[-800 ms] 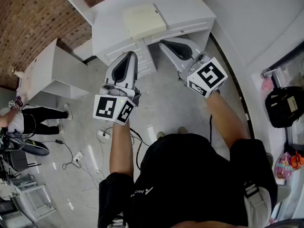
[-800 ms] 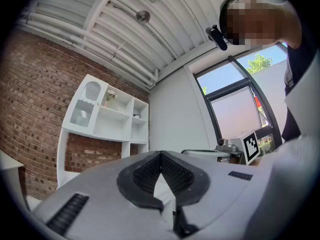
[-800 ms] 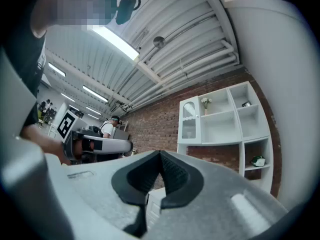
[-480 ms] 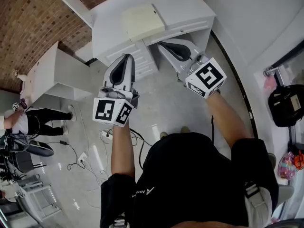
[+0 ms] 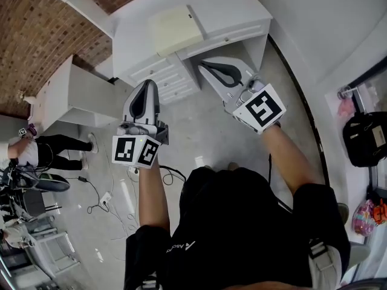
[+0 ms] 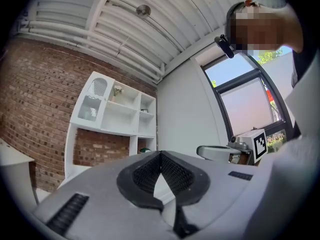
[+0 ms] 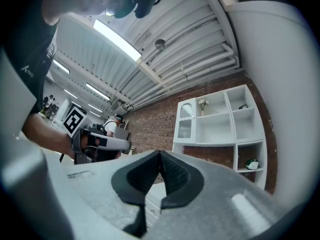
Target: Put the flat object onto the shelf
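Observation:
The flat object, a pale yellow slab (image 5: pixel 175 29), lies on top of the white desk (image 5: pixel 242 17) at the far side of the head view. My left gripper (image 5: pixel 147 84) is held above the floor in front of the desk drawers, shut with nothing in it. My right gripper (image 5: pixel 204 66) points at the desk's front edge, also shut and empty. The white shelf unit (image 6: pixel 117 114) stands against the brick wall, and it also shows in the right gripper view as open white compartments (image 7: pixel 220 124). Both pairs of pads meet tip to tip (image 6: pixel 160 155) (image 7: pixel 160 155).
A small green thing (image 7: pixel 251 164) sits in a lower shelf compartment. A white side cabinet (image 5: pixel 72 92) stands left of the desk. Cables and a power strip (image 5: pixel 115 192) lie on the floor. Another person (image 5: pixel 36 147) stands at the left. A black bag (image 5: pixel 366 138) is at the right.
The left gripper has drawn back and to the left in the head view. The right gripper has shifted only slightly. Both stay shut and empty.

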`<state>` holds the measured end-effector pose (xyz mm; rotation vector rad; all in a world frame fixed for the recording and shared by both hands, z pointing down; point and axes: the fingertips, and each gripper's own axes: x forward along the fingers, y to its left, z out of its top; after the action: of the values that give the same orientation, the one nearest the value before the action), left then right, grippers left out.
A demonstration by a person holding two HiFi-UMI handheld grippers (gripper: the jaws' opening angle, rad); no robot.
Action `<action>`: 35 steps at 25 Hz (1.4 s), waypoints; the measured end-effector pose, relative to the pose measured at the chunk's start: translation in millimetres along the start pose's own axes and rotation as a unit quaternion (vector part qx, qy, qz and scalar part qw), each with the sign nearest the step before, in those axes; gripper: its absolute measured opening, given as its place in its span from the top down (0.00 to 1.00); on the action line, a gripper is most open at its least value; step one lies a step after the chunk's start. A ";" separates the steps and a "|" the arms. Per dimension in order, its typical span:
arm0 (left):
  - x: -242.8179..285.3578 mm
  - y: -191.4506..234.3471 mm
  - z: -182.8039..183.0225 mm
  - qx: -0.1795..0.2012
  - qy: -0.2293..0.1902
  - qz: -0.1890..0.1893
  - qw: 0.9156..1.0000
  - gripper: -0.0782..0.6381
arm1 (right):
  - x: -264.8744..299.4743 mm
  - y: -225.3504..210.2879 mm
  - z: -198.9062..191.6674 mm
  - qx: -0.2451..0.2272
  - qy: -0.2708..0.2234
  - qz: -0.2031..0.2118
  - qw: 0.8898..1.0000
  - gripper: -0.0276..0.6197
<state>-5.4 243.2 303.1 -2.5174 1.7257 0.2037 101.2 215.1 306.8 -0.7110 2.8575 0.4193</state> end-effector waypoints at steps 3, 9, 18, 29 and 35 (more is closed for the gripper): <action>7.0 15.1 -8.9 -0.012 0.006 0.021 1.000 0.89 | 1.6 -13.3 -12.9 0.010 0.007 -0.005 1.000 0.95; 30.9 67.6 -40.1 -0.040 0.006 0.061 0.997 0.89 | 29.1 -30.6 -33.8 -0.003 0.018 -0.001 1.000 0.95; 83.3 179.9 -115.3 -0.182 0.030 0.122 0.975 0.75 | 114.9 -66.2 -72.2 -0.003 0.049 0.011 0.999 0.95; 154.1 287.2 -248.2 -0.401 0.096 0.135 0.901 0.53 | 219.3 -112.3 -122.2 -0.006 0.059 0.009 0.998 0.95; 179.5 320.6 -311.2 -0.494 0.119 0.126 0.852 0.42 | 252.3 -123.3 -146.5 -0.010 0.068 0.003 0.998 0.95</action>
<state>-221.0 -82.4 584.8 -2.9908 2.5261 1.1025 -73.4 -43.8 359.9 -0.7631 2.9861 0.4150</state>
